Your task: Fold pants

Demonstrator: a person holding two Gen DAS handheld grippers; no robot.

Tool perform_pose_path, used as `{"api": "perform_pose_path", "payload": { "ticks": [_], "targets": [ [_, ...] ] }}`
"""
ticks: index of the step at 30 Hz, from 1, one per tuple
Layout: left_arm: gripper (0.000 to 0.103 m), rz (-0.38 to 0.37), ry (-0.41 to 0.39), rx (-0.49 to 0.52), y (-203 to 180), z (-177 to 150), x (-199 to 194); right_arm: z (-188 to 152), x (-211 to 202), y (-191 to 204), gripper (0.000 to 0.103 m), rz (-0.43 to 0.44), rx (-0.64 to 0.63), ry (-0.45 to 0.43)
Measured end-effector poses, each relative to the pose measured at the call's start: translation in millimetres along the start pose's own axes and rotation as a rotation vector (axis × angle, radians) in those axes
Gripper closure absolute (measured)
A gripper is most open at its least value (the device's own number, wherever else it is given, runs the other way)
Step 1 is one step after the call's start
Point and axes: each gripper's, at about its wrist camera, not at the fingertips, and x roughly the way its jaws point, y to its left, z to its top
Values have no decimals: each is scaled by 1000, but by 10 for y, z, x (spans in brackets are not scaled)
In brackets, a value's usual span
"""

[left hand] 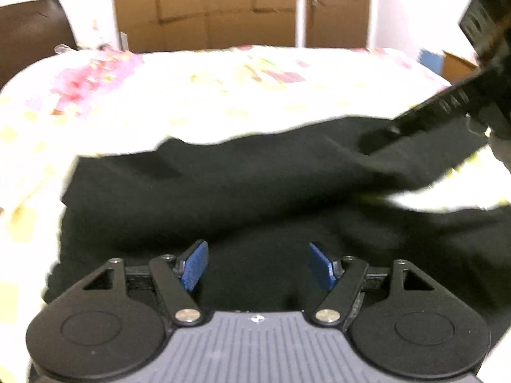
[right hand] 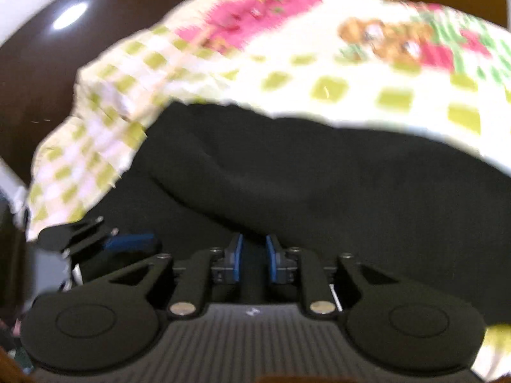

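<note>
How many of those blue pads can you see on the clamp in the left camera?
2. One blue pad sits on the left gripper's left finger, the other on its right finger, spread wide apart above the black pants.

Each gripper [left hand: 258, 266] [right hand: 254, 260] has black linkages, silver screws, blue pads, ribbed grey body.

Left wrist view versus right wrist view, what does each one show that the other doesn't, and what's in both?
Only the left wrist view shows cardboard boxes against the far wall and the left gripper open over the cloth. Only the right wrist view shows a bear print on the bedspread and the right gripper nearly closed on a fold. Both show the black pants on the checkered bedspread.
</note>
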Motion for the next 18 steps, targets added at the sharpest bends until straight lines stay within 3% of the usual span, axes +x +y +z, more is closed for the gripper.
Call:
{"api": "perform_pose_path", "payload": {
  "ticks": [1, 2, 3, 5, 7, 10, 12, 14, 18],
  "targets": [
    [19, 21, -19, -4, 113, 81, 19, 120, 24, -50, 71, -41, -32, -13],
    [18, 35, -24, -3, 203, 141, 22, 216, 69, -94, 57, -79, -50, -20],
    [17, 51, -28, 0, 281, 224, 71, 315, 107, -172, 52, -113, -73, -18],
    [17, 69, -33, 1, 510, 378, 201, 473, 274, -329, 52, -206, -123, -11],
    [17, 78, -34, -14, 738, 508, 342, 595, 457, -484, 52, -246, -151, 15],
    [17, 129, -26, -50, 1067, 692, 559, 661, 650, -667, 52, -254, -138, 33],
    [11, 153, -16, -84, 1224, 754, 658, 655, 750, -764, 43, -252, -153, 55],
    [10, 156, 31, -104, 1349, 782, 848, 593, 778, -895, 33, -246, -157, 60],
    [9, 220, 131, -100, 1496, 691, 1063, 537, 854, -992, 33, -203, -171, 98]
  ]
}}
